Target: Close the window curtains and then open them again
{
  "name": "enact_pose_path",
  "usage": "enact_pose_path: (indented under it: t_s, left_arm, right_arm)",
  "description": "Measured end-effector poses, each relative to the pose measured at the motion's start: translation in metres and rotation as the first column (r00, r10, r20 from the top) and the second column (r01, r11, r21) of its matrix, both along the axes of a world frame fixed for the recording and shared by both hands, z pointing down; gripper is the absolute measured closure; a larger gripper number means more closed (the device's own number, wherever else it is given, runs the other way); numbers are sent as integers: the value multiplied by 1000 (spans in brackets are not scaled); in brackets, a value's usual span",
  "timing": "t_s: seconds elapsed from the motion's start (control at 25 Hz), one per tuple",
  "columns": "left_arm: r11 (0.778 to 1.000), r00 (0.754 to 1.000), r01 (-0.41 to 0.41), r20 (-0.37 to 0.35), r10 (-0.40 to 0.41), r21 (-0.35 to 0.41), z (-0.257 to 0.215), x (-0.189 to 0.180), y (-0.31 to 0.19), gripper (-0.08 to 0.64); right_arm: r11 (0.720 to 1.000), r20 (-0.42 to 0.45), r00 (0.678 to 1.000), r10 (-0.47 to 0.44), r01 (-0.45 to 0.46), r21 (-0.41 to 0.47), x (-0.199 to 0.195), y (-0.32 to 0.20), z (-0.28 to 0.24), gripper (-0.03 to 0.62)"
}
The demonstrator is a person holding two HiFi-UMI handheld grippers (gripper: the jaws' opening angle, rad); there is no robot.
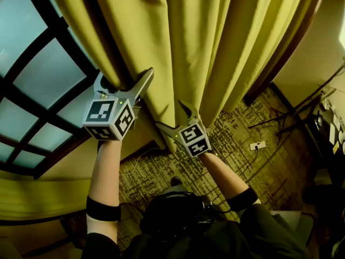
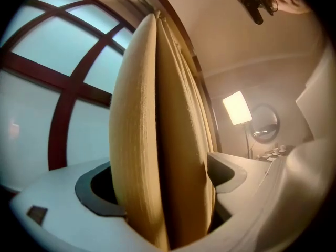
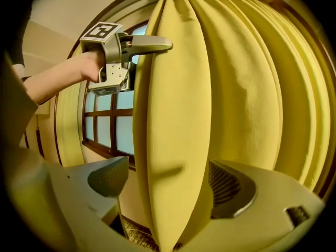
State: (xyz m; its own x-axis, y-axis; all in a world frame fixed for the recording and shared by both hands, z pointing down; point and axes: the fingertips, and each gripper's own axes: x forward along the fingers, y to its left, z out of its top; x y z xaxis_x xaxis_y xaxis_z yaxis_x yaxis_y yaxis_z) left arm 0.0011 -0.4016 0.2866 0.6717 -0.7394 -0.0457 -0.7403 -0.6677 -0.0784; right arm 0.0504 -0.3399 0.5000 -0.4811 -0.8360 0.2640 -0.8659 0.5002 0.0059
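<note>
Head view: the yellow curtain (image 1: 215, 47) hangs gathered at the right and the window (image 1: 38, 74) is bare, so either closing hasn't begun or reopening is done.
Left gripper view: the left gripper (image 2: 163, 185) has its jaws apart around a fold.
Right gripper view: the right gripper (image 3: 165, 185) is likewise spread, not pinching.

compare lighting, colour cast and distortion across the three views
Head view: dim and darkest along the bottom, window bars bowed, curtain olive. Left gripper view: warm peach cast, the lamp blown out with haze round it, the near curtain fold soft. Right gripper view: strong yellow cast, fisheye bulges the folds, black vignette at the corners.
</note>
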Motion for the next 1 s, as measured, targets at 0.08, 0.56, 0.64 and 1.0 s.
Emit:
enact_pose_path:
  t_s: [0.08, 0.56, 0.64, 1.0]
  left_arm:
    - [999, 998, -51, 40, 50, 13, -8, 15, -11, 78]
    - [988, 987, -151, 59, 153, -38, -17, 57, -34, 552]
    - [987, 986, -153, 63, 156, -41, -17, 58, -35, 552]
    - [985, 984, -166, 63, 169, -55, -17, 55, -29, 552]
  right_arm:
    - [1000, -8, 1000, -6, 6, 23, -6, -11, -12, 67]
    - [991, -66, 993, 101, -95, 90, -19, -65, -49, 0]
    - [991, -90, 991, 94, -85, 103, -28, -73, -56, 0]
    - [982, -130, 977, 168, -154, 106, -36, -97, -58, 43]
